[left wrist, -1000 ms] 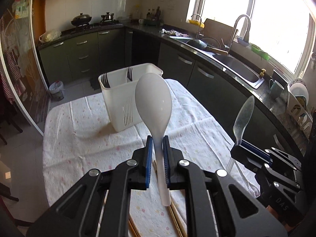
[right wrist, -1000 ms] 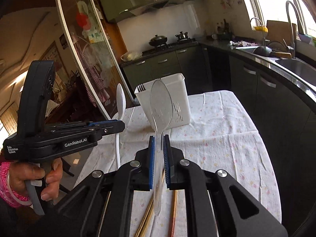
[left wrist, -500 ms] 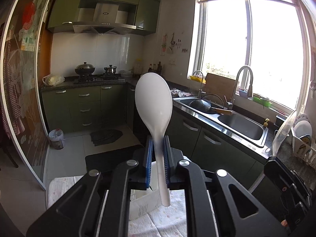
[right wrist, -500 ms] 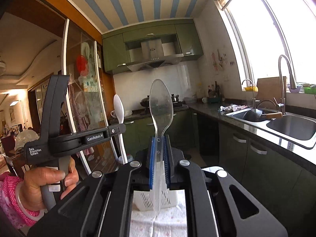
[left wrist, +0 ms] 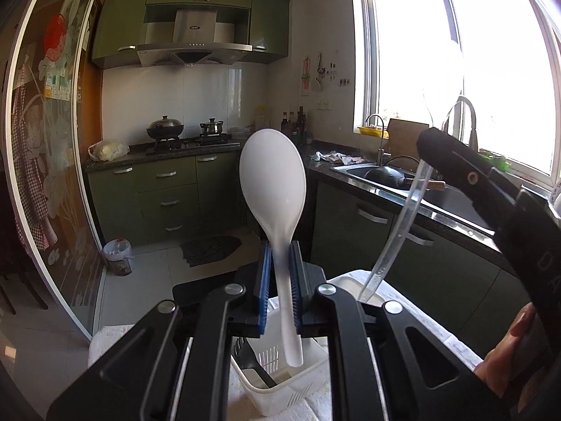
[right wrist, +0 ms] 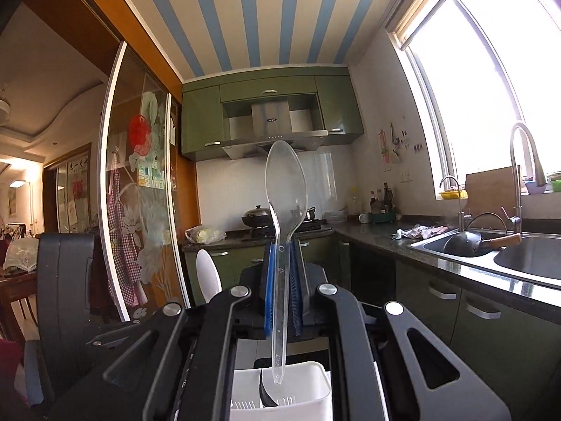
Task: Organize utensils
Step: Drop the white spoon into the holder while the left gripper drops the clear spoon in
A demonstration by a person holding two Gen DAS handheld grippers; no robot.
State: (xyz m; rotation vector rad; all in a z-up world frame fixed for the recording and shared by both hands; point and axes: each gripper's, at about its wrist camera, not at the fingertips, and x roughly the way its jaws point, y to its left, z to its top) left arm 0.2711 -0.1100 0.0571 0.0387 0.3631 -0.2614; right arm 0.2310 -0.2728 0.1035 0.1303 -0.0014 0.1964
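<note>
Your left gripper (left wrist: 279, 277) squeezed the white spoon (left wrist: 272, 189); your right gripper (right wrist: 283, 280) squeezed the clear spoon (right wrist: 285, 189). Both handles hung at 6 o'clock over the holder (right wrist: 315, 407); they could bump its rim.

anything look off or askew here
Nothing stands out. The white spoon and clear spoon each stand bowl-up in a hand-held gripper, handles hanging above the white caddy.
</note>
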